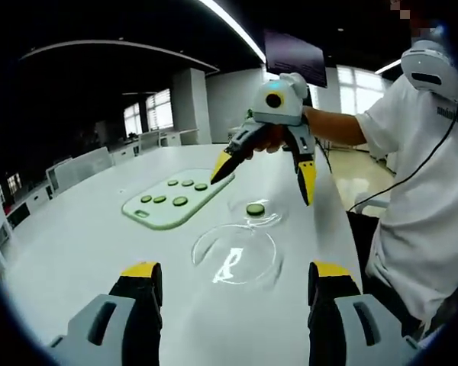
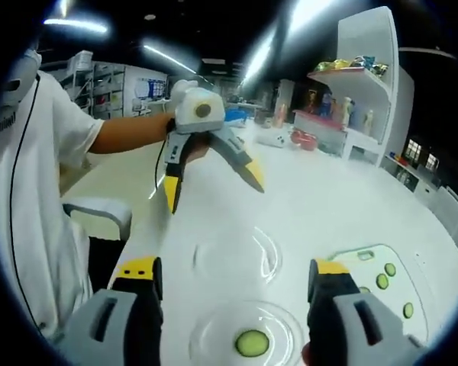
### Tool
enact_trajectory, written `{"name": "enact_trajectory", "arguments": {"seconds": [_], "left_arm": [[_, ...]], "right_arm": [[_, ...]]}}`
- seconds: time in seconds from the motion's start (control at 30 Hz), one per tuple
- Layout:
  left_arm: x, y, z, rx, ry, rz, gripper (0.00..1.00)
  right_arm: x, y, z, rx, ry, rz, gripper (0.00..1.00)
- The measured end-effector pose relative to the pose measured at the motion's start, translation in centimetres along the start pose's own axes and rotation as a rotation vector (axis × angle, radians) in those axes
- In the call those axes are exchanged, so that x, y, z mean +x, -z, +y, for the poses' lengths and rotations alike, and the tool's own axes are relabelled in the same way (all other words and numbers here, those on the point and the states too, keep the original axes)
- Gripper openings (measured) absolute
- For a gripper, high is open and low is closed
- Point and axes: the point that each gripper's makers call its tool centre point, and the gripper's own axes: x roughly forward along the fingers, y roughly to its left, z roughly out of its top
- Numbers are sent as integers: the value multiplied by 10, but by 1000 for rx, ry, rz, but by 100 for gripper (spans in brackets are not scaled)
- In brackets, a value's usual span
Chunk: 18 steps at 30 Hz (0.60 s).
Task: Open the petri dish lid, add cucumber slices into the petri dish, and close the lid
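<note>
Now both claws hang above the white table (image 1: 76,244) with jaws spread wide, gripping nothing. The left gripper (image 1: 233,278) looks over the clear lid (image 1: 235,255), which lies flat beside the petri dish (image 2: 248,335). Below the right gripper (image 2: 233,278), that dish holds one cucumber slice (image 2: 251,343). More slices rest on the cutting board (image 1: 160,213) nearby.

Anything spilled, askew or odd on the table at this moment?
Nothing stands out. One cucumber slice lies in the open petri dish, the lid lies flat beside it, and the other slices sit on the cutting board. Both claws hang open and empty above the table.
</note>
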Motion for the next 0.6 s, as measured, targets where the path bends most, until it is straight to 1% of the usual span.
{"name": "enact_trajectory", "arguments": {"seconds": [0.2, 0.43, 0.6], "left_arm": [[8, -1, -2, 5, 13, 11, 78], [16, 3, -1, 8, 30, 30, 78], [21, 5, -2, 5, 43, 29, 78]], "right_arm": [[10, 6, -2, -6, -20, 26, 78], [22, 12, -3, -8, -50, 49, 78], [28, 14, -3, -9, -63, 60, 77]]}}
